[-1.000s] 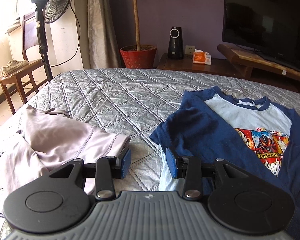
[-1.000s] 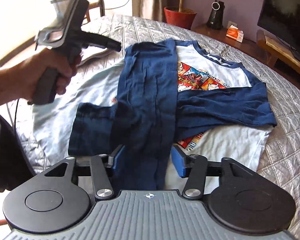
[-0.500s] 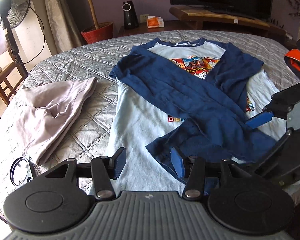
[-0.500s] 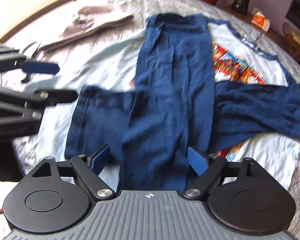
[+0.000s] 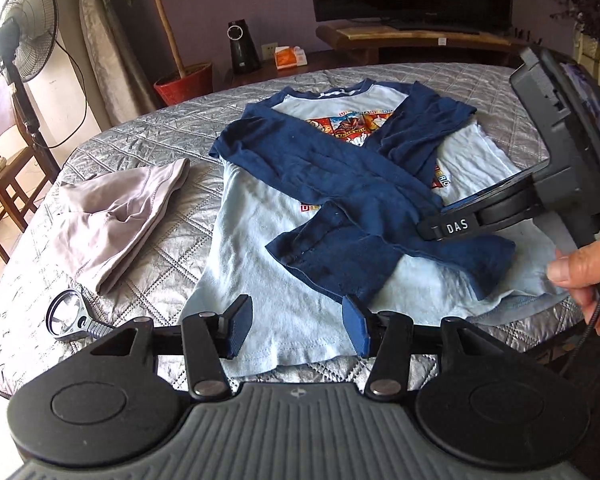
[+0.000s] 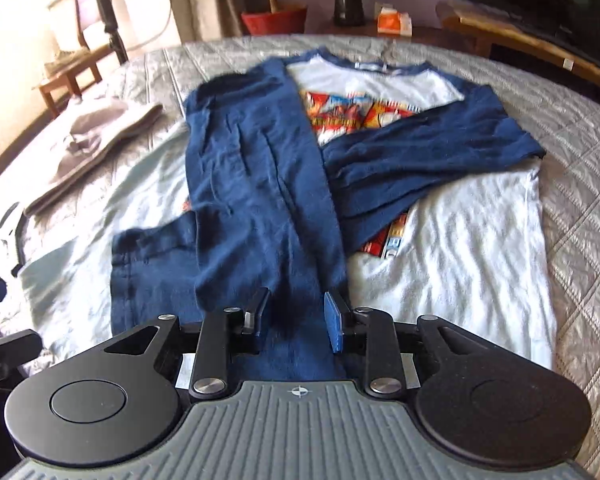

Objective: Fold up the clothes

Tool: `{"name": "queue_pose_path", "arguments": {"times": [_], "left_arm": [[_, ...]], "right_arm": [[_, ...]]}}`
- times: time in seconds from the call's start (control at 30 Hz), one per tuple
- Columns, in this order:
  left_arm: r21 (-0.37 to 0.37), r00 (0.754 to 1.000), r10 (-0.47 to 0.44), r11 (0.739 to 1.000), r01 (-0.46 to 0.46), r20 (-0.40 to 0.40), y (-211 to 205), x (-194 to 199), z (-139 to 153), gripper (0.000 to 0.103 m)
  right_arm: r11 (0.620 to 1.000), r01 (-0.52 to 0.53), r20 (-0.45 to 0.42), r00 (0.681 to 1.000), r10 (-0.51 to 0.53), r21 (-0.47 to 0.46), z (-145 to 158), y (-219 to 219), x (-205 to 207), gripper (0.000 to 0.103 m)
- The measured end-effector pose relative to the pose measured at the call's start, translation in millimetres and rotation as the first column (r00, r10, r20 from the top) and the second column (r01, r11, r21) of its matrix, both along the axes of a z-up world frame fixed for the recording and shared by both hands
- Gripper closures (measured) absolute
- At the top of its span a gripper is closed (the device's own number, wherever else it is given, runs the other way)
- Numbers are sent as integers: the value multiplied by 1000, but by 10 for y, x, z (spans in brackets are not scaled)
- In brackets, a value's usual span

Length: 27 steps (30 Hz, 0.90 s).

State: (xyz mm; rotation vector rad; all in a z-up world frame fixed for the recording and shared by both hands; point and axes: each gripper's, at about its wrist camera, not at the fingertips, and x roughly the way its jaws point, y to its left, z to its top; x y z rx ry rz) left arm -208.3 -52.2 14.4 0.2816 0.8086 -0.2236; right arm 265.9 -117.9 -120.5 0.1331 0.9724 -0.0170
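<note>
Two wrist cameras look steeply down across a quilted bed [image 5: 140,128] toward the far wall: the left from the near hem of a shirt [image 5: 268,240], the right closer, over a crossed sleeve [image 6: 260,184]; both share the shirt

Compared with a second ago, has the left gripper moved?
Yes. The left gripper has swung from the shirt's shoulder, near the potted plant, to the shirt hem at the bed's near edge.

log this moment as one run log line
task: fold clothes | shirt: flat on bed, sleeves crossed | right gripper: closing over sleeve cuff | left gripper: open above hem
</note>
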Motion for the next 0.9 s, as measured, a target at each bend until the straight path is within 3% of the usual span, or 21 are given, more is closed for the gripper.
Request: {"name": "queue_pose_path", "arguments": {"times": [0.1, 0.13, 0.2, 0.27, 0.37, 0.4, 0.43, 0.5, 0.57, 0.63, 0.77, 0.9], "left_arm": [[8, 1000, -16, 1000, 16, 1, -44, -73, 29, 57], [16, 1000, -23, 1000, 23, 1, -71, -89, 33, 57], [32, 999, -38, 999, 38, 2, -122, -122, 45, 57], [47, 999, -53, 998, 52, 8, -165, -160, 62, 57], [56, 997, -76, 996, 75, 17, -201, -229, 76, 56], [53, 997, -72, 996, 71, 15, -193, -219, 77, 56], [50, 998, -68, 997, 67, 12, -186, -209, 77, 55], [43, 998, -59, 997, 59, 7, -171, -189, 77, 55], [16, 999, -47, 999, 47, -7, -122, -134, 78, 55], [-12, 999, -38, 999, 37, -22, -75, -63, 74, 55], [-78, 996, -19, 997, 12, -84, 27, 161, 25, 55], [-79, 995, -1, 997, -6, -100, 83, 433, -82, 55]], "right_arm": [[986, -132, -88, 988, 123, -104, -11, 71, 34, 65], [977, -171, -128, 980, 154, -129, -3, 66, 30, 58], [971, -162, -170, 977, 132, -177, 14, -41, -10, 36], [972, -114, -151, 985, 83, -207, 85, -165, -94, 39], [999, 24, 15, 1000, -23, -46, 346, -380, -354, 40], [996, 82, 78, 993, -85, 35, 434, -455, -470, 31], [975, 165, 140, 973, -186, 147, 501, -550, -636, 20], [880, 284, 193, 906, -377, 382, 556, -720, -969, 19], [801, 349, 190, 853, -487, 487, 541, -751, -1236, 22], [794, 356, 209, 838, -505, 493, 585, -722, -1407, 22], [816, 329, 261, 833, -488, 475, 621, -678, -1514, 22], [809, 356, 287, 805, -520, 468, 622, -716, -1557, 23]]}}
